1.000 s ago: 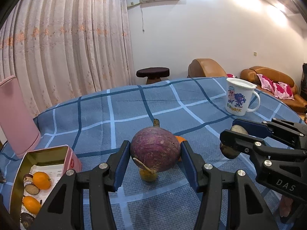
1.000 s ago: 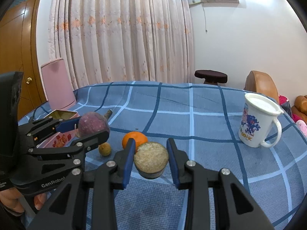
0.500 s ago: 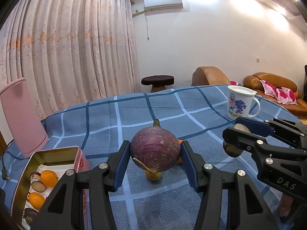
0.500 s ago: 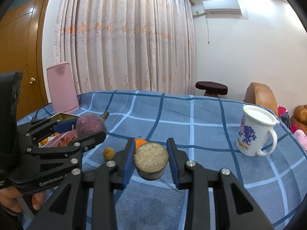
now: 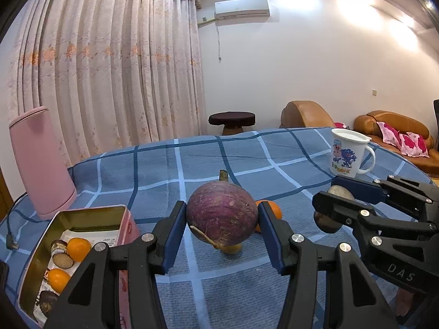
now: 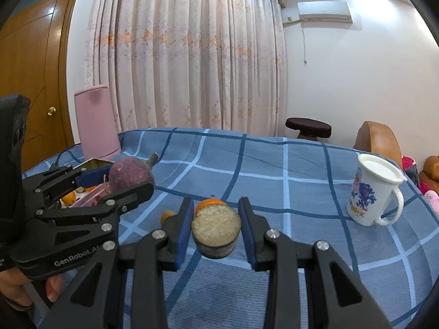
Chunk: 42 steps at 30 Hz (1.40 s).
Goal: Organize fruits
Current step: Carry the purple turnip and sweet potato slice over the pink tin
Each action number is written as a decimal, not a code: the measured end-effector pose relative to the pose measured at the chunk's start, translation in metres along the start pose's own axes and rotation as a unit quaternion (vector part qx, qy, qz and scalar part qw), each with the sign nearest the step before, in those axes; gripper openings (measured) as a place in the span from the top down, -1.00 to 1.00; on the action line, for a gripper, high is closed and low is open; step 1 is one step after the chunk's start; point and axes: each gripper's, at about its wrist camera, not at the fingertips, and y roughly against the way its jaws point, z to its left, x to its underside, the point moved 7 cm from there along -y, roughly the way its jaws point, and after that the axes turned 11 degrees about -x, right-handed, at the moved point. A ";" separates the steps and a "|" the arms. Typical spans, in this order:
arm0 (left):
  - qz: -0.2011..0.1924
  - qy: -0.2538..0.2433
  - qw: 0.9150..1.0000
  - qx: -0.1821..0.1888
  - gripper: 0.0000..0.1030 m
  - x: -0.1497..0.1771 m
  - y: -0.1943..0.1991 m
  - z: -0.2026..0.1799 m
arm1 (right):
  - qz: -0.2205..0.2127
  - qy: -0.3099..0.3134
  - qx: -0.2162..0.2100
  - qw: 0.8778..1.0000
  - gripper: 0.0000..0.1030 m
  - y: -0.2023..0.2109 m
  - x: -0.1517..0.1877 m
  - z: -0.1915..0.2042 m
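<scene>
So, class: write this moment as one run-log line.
left gripper: shut on purple fruit | right gripper: shut on cut brown fruit | both lifted | tin: open, partly filled

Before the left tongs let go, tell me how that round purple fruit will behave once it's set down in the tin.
The purple fruit is nearly spherical, so it will probably roll unless wedged. It spans the whole gap of the left tongs, so it likely has some weight. The tin already holds small fruits, which may stop it or get squashed.
</scene>
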 end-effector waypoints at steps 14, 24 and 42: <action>0.013 0.022 0.999 -0.042 -0.06 -0.002 0.012 0.051 | -0.010 0.018 -0.056 0.998 0.29 -0.012 -0.042 0.046; 0.026 0.041 0.995 -0.089 -0.06 0.000 0.019 0.107 | -0.002 0.063 -0.092 0.994 0.29 -0.037 -0.069 0.097; 0.064 0.068 0.985 -0.144 -0.06 0.031 0.016 0.184 | 0.040 0.064 -0.168 0.983 0.29 -0.096 -0.061 0.169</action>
